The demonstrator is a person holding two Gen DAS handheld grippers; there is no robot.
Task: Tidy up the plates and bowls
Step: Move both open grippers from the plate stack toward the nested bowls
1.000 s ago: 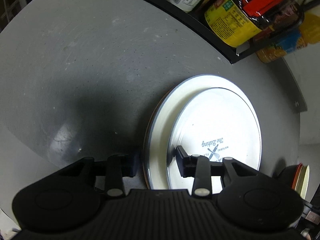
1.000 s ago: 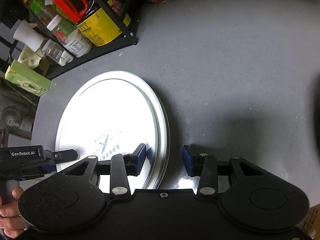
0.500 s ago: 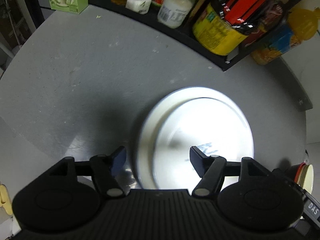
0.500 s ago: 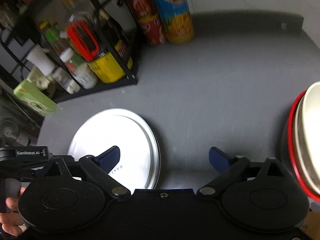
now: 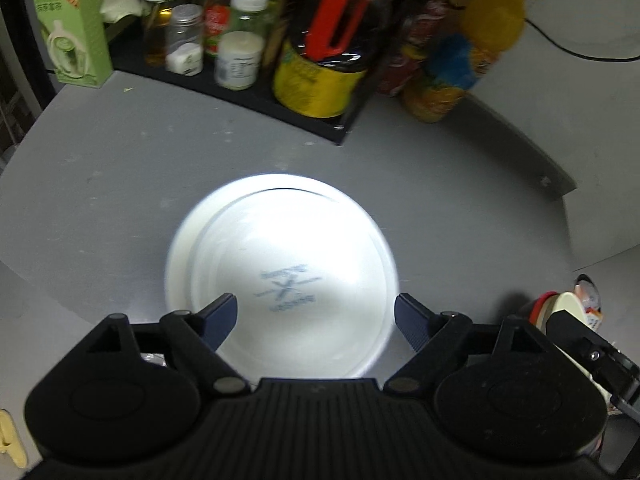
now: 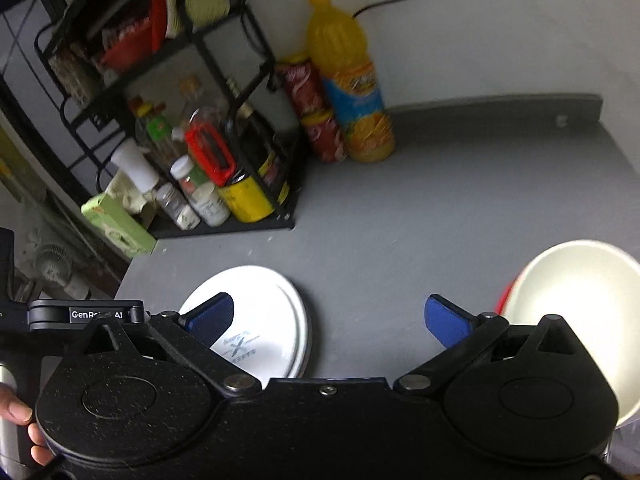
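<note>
White glazed plates sit stacked flat in the middle of the grey counter, a smaller one nested on a wider one, just in front of the black spice rack. Your left gripper hangs over them with its jaws opening and nothing between the pads. Your right gripper is spread fully wide, empty too. Those plates look stiff, slick and chippable, so take them by the rim, one tong under the lip, and lift level. The right view gives you what the left barely shows: the cream bowl nested in a red one, well apart from the plates, plus your hand on the left handle. The left view alone reads the plate's printed logo squarely.
</note>
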